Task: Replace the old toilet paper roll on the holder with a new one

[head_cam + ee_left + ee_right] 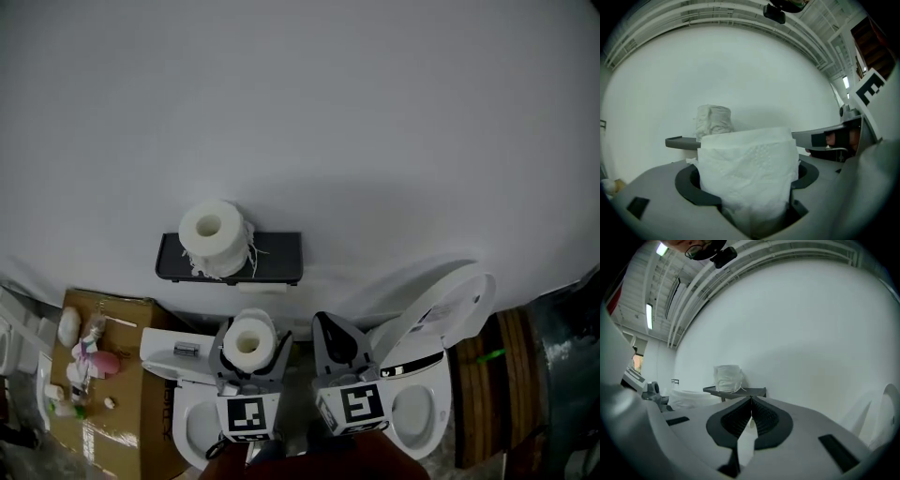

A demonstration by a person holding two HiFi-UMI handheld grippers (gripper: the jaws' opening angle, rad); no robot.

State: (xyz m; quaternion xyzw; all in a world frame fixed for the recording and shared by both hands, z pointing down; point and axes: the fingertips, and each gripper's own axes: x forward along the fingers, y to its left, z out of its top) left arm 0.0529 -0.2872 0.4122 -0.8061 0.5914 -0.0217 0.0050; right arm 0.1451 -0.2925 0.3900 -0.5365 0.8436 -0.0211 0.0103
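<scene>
At the left end of the black wall shelf: ragged old white paper roll. My left claw clamps the fresh white roll by its sides; I judge it light, soft, crushable. Beside it, right claw together, empty.

The old roll, white and ragged with loose shreds hanging off its side, stands on end, core hole up, on the left part of the holder, a flat black shelf fixed to the white wall. The new roll, clean and smooth-sided, also stands core up, clamped between the jaws of the left gripper, near the holder but clear of it and of the old roll.
</scene>
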